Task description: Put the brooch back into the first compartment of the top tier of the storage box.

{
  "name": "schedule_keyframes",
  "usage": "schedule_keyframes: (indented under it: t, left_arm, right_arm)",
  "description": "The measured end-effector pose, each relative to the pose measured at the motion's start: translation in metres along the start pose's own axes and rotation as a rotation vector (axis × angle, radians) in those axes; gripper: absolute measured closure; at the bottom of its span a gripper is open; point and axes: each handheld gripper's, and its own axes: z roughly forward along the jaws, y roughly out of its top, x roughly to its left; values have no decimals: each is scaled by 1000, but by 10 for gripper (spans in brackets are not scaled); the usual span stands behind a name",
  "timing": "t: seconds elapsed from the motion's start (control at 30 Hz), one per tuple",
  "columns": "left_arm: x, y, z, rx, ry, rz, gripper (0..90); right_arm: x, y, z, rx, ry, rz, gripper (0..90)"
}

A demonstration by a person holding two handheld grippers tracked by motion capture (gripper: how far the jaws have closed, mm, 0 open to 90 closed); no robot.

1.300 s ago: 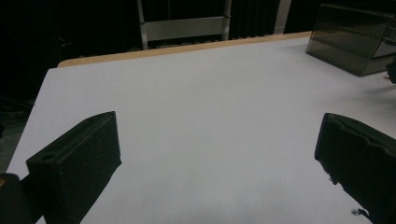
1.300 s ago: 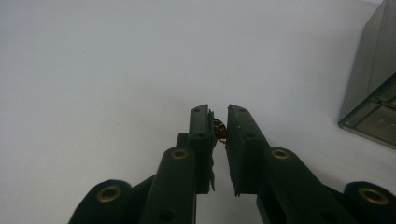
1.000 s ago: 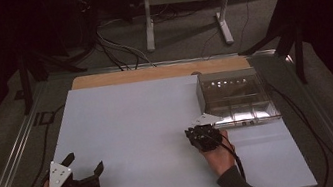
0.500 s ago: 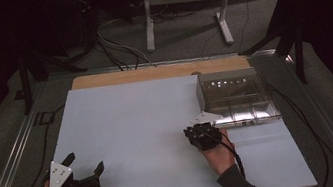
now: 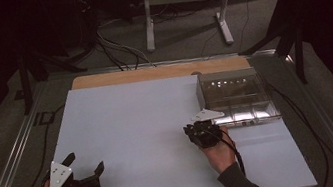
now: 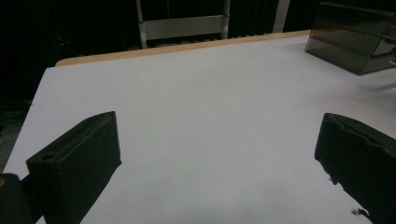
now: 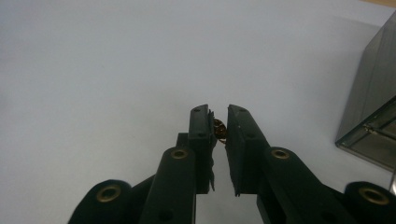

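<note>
While the right gripper (image 5: 195, 130) sits at centre-right of the high view, its jaws are nearly closed on a small brownish piece (image 7: 220, 130), pinched between the tips in the middle of the right gripper view. What the piece is cannot be made out; too small, partly hidden by the jaws.

Key relation: the clear box (image 5: 236, 96) lies just to the upper right of the right gripper in the high view, near but apart. In the right gripper view the box (image 7: 373, 116) fills the right edge, so the jaws point past its left side, not into it. Judgement: if the piece goes to the box, the hand must swing toward the right of the frame and lift over the near wall.

The left gripper (image 5: 87, 169) rests at lower left of the high view, well apart from the box, jaws spread wide and holding nothing; the left gripper view shows bare white worktop (image 6: 196, 107) between them, the box (image 6: 355, 37) far off at upper right. The right hand is plainly the nearer.
</note>
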Motion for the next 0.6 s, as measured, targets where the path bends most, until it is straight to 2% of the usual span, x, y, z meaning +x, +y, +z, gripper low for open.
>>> schedule_keyframes:
  t: [0.6]
  left_arm:
    - [0,0,0,2,0,2,9]
  right_arm:
    - [-2,10,-7,-19,1,4,815]
